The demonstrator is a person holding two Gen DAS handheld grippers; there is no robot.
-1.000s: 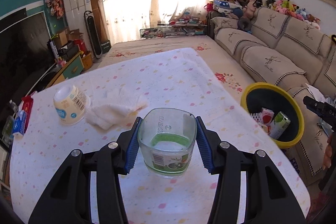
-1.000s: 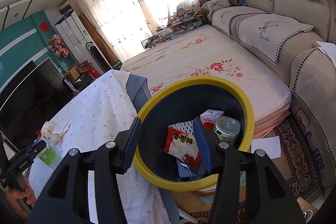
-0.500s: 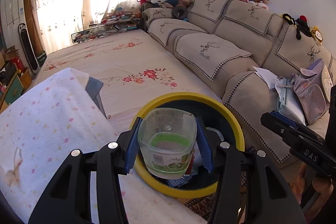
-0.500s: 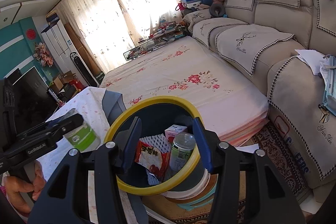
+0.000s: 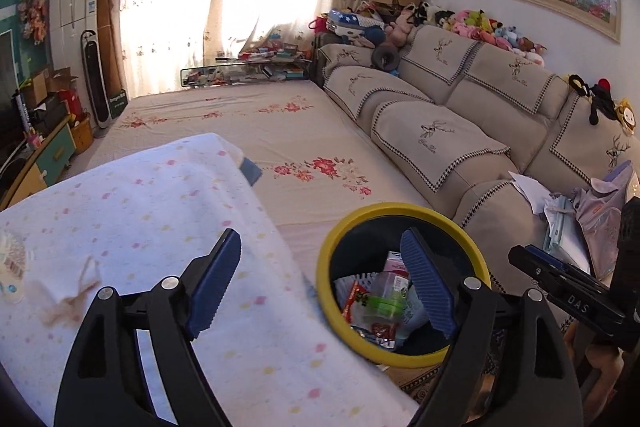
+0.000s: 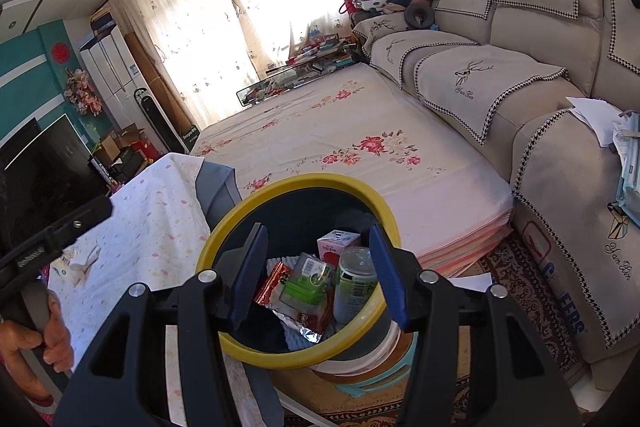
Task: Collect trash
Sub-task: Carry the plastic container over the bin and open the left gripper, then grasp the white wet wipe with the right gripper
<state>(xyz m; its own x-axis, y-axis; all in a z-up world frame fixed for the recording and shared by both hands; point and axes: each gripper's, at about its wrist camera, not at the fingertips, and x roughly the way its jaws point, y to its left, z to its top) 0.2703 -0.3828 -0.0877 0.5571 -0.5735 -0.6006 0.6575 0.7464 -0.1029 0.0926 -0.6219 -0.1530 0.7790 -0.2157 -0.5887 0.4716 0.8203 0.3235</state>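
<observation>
A black bin with a yellow rim [image 5: 334, 239] [image 6: 248, 201] stands beside the table. The clear plastic cup with a green label [image 5: 384, 301] [image 6: 306, 279] lies inside it on a red snack wrapper [image 6: 274, 283], next to a green can [image 6: 356, 279] and a small carton [image 6: 336, 241]. My left gripper [image 5: 320, 287] is open wide and empty, above the table edge and the bin. My right gripper [image 6: 316, 279] is open and empty, over the bin. A crumpled tissue [image 5: 76, 287] and a white cup [image 5: 10, 267] lie on the table at the left.
The table [image 5: 140, 219] has a white cloth with coloured dots. A low bed with a flowered sheet [image 5: 248, 123] lies beyond it. A beige sofa [image 5: 460, 115] runs along the right. A patterned rug [image 6: 532, 291] lies under the bin.
My left gripper carried the clear cup from the table to the bin, then opened; the cup now lies in the bin. My right gripper stayed open over the bin.
</observation>
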